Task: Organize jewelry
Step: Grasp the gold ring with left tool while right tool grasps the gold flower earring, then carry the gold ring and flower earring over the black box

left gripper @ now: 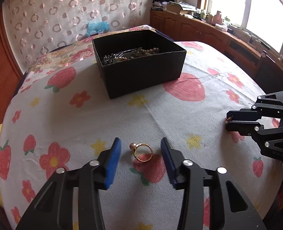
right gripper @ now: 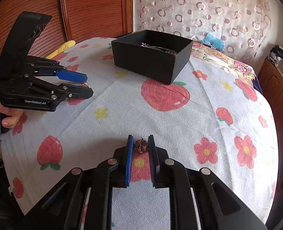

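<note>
Left jaws apart, ring lying between pads, untouched; must close on band squarely. Right jaws nearly together around flower charm, contact unclear; pinch firmly before lift. Black box ahead of both, on cloth-covered table.

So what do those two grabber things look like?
Both are black metal. The left gripper and right gripper each have two fingers lined with ribbed blue pads, jointed link bars and round silver pins. White lettering marks the left one's side, above a grey handle. No cables or sleeves show.
</note>
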Demonstrator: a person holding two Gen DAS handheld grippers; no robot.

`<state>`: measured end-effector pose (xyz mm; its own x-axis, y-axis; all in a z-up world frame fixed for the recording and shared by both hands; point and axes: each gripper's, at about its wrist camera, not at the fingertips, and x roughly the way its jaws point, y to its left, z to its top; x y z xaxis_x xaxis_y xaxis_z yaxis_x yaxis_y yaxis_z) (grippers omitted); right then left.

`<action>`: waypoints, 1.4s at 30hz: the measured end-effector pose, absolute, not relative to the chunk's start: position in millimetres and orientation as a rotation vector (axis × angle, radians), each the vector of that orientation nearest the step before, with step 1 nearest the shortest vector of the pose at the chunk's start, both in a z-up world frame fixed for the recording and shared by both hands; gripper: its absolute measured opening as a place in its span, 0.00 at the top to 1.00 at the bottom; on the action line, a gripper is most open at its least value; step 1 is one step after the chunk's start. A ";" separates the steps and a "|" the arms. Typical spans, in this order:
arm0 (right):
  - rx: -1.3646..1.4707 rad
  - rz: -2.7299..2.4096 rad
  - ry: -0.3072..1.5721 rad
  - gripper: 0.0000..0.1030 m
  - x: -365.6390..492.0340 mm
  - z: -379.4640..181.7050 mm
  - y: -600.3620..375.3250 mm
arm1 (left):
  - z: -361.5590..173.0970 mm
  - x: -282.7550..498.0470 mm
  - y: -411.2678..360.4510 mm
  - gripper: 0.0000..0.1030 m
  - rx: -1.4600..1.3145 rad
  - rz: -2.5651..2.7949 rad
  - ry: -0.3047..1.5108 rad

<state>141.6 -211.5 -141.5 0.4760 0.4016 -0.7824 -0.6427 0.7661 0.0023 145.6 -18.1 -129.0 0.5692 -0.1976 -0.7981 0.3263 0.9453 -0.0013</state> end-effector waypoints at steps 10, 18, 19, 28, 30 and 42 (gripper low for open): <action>-0.308 0.648 0.864 0.84 142.9 -140.5 -212.9 | -124.4 138.4 -14.3 0.78 0.173 -0.315 0.882; -0.310 0.647 0.834 0.84 149.1 -122.8 -210.0 | -104.8 139.6 -12.4 0.78 0.140 -0.317 0.821; -0.312 0.646 0.823 0.84 151.7 -118.0 -208.1 | -102.7 141.0 -11.4 0.78 0.135 -0.315 0.816; -0.297 0.645 0.726 0.84 184.6 -75.8 -191.5 | -86.8 151.2 -5.0 0.78 0.102 -0.291 0.771; -0.287 0.640 0.709 0.84 194.7 -69.7 -186.9 | -83.7 153.7 -3.7 0.78 0.100 -0.287 0.764; -0.196 0.631 0.736 0.84 257.4 -62.5 -168.7 | -74.3 164.7 3.4 0.78 0.083 -0.266 0.748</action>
